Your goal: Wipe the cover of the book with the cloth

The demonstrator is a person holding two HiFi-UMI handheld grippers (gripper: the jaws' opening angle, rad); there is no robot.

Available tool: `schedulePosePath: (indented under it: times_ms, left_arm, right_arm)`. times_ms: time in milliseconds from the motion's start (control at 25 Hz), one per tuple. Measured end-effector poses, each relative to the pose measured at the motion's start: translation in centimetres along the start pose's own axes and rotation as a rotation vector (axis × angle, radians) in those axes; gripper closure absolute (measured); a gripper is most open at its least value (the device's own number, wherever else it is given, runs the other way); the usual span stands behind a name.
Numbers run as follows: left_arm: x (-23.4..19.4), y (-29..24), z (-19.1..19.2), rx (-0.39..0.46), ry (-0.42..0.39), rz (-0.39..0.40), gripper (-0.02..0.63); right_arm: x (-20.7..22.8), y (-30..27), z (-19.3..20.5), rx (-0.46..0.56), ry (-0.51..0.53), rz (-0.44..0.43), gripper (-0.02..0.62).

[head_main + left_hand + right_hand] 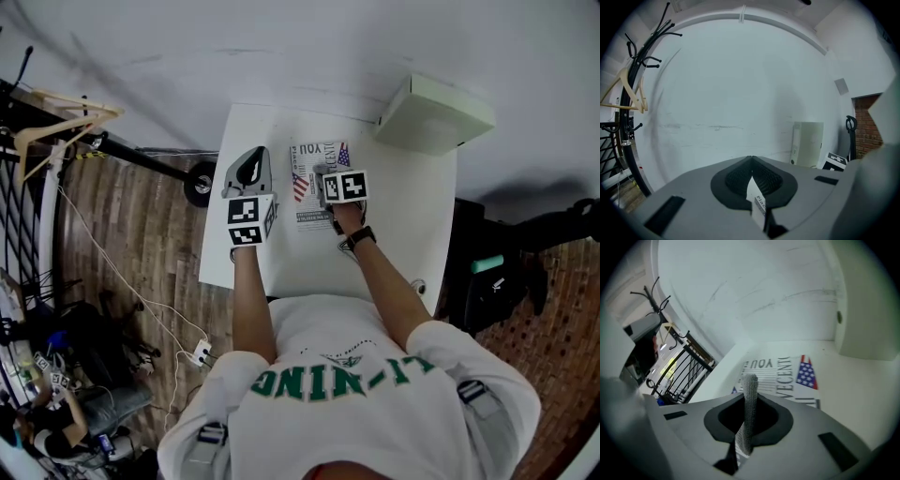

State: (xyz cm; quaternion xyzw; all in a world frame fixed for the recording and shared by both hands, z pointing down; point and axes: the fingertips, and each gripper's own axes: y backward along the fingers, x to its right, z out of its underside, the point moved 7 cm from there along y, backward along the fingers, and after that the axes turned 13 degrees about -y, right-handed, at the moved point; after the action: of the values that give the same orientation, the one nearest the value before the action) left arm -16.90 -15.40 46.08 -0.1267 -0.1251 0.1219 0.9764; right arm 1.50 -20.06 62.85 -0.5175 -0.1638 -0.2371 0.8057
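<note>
The book (307, 187), a white cover with black print and a small flag, lies flat near the far middle of the white table (412, 216). My right gripper (324, 174) hovers over its right half, shut on a grey knitted cloth (750, 386) that stands up as a narrow strip between the jaws. In the right gripper view (749, 401) the book (785, 373) lies just beyond the jaws. My left gripper (255, 156) sits left of the book, off its cover. Its jaws (751, 158) are shut and point at the wall, with a small white printed slip (757, 201) showing between them.
A pale box (434, 114) stands at the table's far right corner, against the white wall. A wooden hanger (56, 127) and a black rack stand left of the table over the wood floor. Cables and gear lie on the floor at the near left.
</note>
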Motion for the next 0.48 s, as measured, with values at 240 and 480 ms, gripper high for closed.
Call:
schedulePosePath:
  times_ms: [240, 480]
  left_arm:
    - [-0.1, 0.5, 0.2, -0.007, 0.004, -0.014, 0.6]
    - [0.5, 0.4, 0.7, -0.014, -0.006, 0.005, 0.6]
  right_arm:
    - [-4.8, -3.4, 2.1, -0.092, 0.157, -0.043, 0.56]
    - [-1.8, -2.3, 1.8, -0.069, 0.113, -0.003, 0.561]
